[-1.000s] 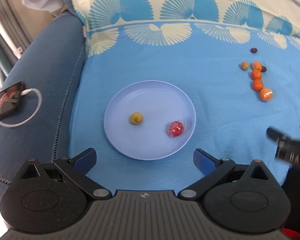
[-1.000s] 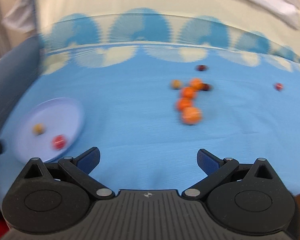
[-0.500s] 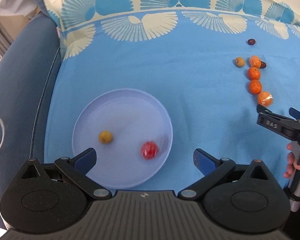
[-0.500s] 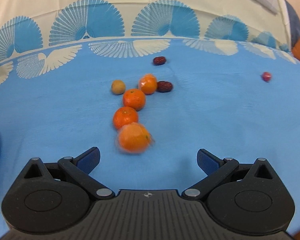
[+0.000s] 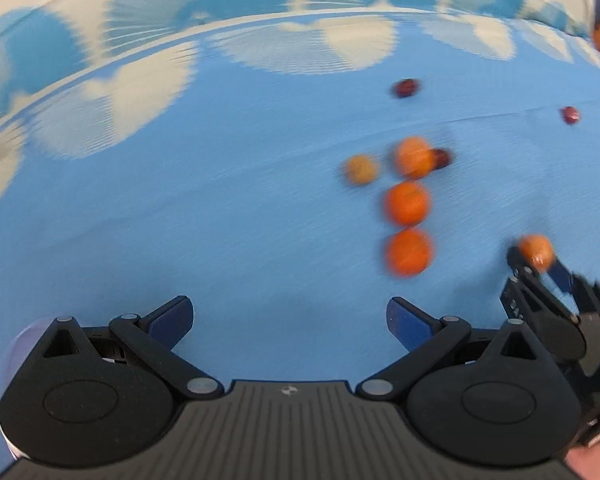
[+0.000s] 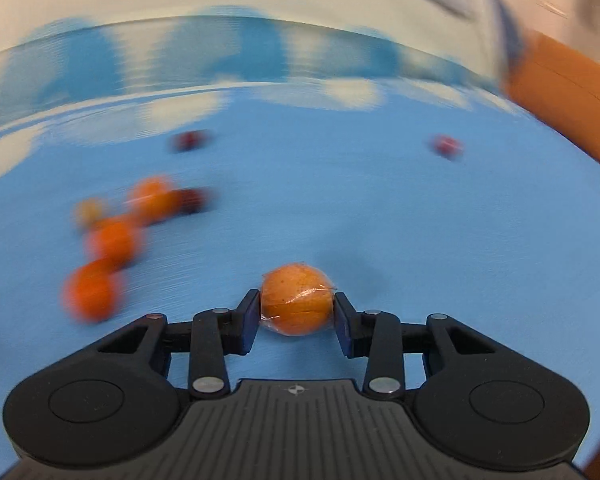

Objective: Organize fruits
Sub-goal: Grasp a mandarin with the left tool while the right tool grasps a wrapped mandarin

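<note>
My right gripper (image 6: 296, 318) is shut on a plastic-wrapped orange (image 6: 297, 300), held just above the blue cloth; it also shows in the left wrist view (image 5: 535, 251). To its left lie three oranges (image 6: 92, 292), a small yellowish fruit (image 6: 88, 211) and a dark red date (image 6: 194, 199). My left gripper (image 5: 290, 318) is open and empty, with the oranges (image 5: 407, 251) ahead to the right. The pale plate (image 5: 24, 336) peeks out at the lower left behind my left gripper.
Another date (image 6: 190, 140) and a small red fruit (image 6: 446, 146) lie farther back on the blue cloth (image 6: 340, 208). An orange cushion (image 6: 568, 92) stands at the right edge. Both views are motion-blurred.
My right gripper closed on the wrapped orange and moved it right, away from the row. My left gripper swung right, so the plate slid almost out of view.
</note>
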Demonstrator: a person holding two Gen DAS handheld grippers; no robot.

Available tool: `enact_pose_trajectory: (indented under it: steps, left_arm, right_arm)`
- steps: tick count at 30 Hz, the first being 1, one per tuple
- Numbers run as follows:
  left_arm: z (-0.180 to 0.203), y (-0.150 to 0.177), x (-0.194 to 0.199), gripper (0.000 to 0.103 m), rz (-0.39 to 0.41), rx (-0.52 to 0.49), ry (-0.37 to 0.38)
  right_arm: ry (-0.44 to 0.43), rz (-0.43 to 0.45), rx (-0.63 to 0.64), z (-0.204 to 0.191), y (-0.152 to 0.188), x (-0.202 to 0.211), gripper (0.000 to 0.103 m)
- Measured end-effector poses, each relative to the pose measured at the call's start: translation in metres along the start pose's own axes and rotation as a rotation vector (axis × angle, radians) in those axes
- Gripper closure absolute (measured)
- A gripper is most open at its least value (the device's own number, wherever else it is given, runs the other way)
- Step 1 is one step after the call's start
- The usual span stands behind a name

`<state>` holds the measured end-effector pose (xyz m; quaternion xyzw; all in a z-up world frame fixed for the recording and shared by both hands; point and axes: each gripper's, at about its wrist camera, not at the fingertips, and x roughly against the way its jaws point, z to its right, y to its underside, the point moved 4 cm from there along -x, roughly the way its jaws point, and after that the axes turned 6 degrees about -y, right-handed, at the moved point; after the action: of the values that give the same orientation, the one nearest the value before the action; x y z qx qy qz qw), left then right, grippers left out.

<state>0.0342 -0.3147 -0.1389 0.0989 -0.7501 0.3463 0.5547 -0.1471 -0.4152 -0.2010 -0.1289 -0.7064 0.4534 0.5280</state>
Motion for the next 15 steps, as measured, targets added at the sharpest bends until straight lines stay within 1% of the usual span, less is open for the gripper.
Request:
enact_pose_trajectory:
  steps: [1,3,5,7,8,9,10,11,12,13,15]
  left_arm:
    - [0.011,-0.007,-0.008,0.0,-0.007,-0.007,0.024]
    - [0.033,-0.017,-0.025,0.0,-0.028,-0.028,0.066]
    - [0.05,-0.024,-0.041,0.0,-0.054,-0.047,0.085]
    - [0.061,-0.029,-0.055,0.0,-0.084,-0.042,0.093]
    - [0.062,-0.03,-0.059,0.007,-0.09,-0.031,0.098]
    - [0.064,-0.03,-0.063,0.027,-0.096,-0.016,0.11]
    - [0.064,-0.03,-0.065,0.043,-0.107,-0.013,0.113]
    - [0.066,-0.03,-0.066,0.053,-0.113,-0.021,0.099]
    - [0.066,-0.029,-0.064,0.066,-0.092,-0.032,0.084]
    - [0.065,-0.029,-0.061,0.066,-0.081,-0.047,0.085]
    - [0.062,-0.027,-0.059,0.067,-0.086,-0.046,0.097]
  right_arm:
    - [0.029,-0.011,-0.047,0.01,-0.001,-0.004,0.063]
    - [0.033,-0.011,-0.088,0.017,-0.001,-0.008,0.062]
    - [0.045,-0.01,-0.054,0.013,0.0,-0.009,0.062]
    - [0.043,-0.009,-0.065,0.016,-0.001,-0.012,0.061]
    - [0.042,-0.008,-0.071,0.016,-0.001,-0.013,0.061]
    - [0.044,-0.006,-0.07,0.016,0.0,-0.013,0.06]
    - [0.047,-0.005,-0.064,0.015,0.001,-0.013,0.06]
    - [0.051,-0.003,-0.06,0.012,0.001,-0.013,0.06]
    - [0.053,-0.001,-0.057,0.012,0.001,-0.014,0.06]
    - [0.056,0.001,-0.055,0.011,0.001,-0.014,0.06]
    - [0.058,0.008,-0.051,0.012,0.0,-0.013,0.062]
